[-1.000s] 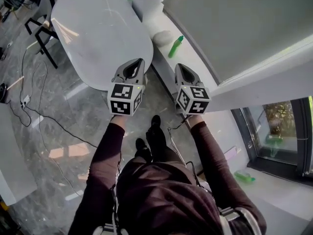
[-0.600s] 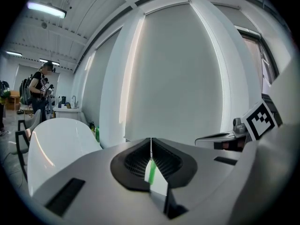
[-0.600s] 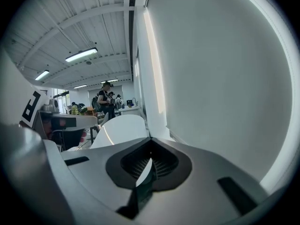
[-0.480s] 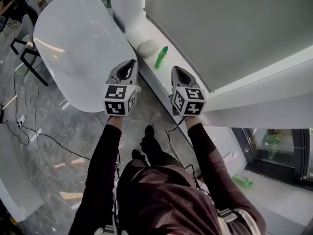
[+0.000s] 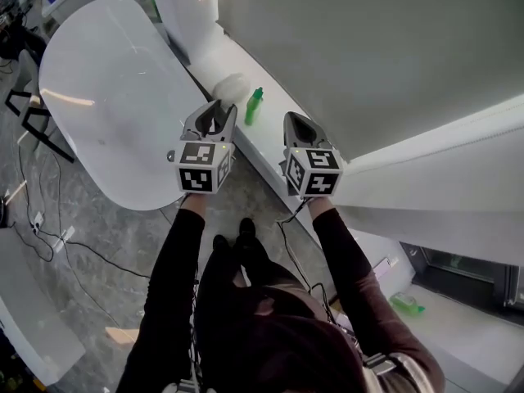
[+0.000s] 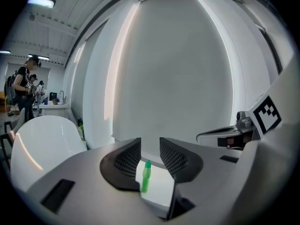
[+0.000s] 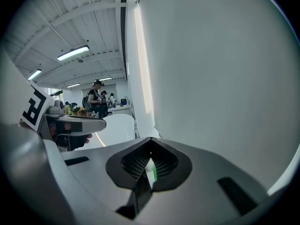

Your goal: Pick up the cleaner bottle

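Note:
The green cleaner bottle (image 5: 254,105) stands upright on a white window ledge (image 5: 264,142), just ahead of both grippers. My left gripper (image 5: 219,110) is to its left and a little short of it, with its jaws opening. In the left gripper view the bottle (image 6: 145,176) shows through the gap ahead of the left gripper (image 6: 150,146), untouched by it. My right gripper (image 5: 293,121) hangs to the bottle's right, shut and holding nothing. In the right gripper view the right gripper (image 7: 150,151) leaves only a green sliver of the bottle (image 7: 152,172) visible.
A white oval table (image 5: 106,97) stands to the left of the ledge. A pale rounded object (image 5: 231,85) lies on the ledge just beyond the bottle. Cables (image 5: 49,236) run over the grey floor. A second green bottle (image 5: 407,303) lies low at the right.
Both grippers have moved forward toward the ledge and now flank the bottle. The left jaws have gone from shut to parted. The right jaws stay shut.

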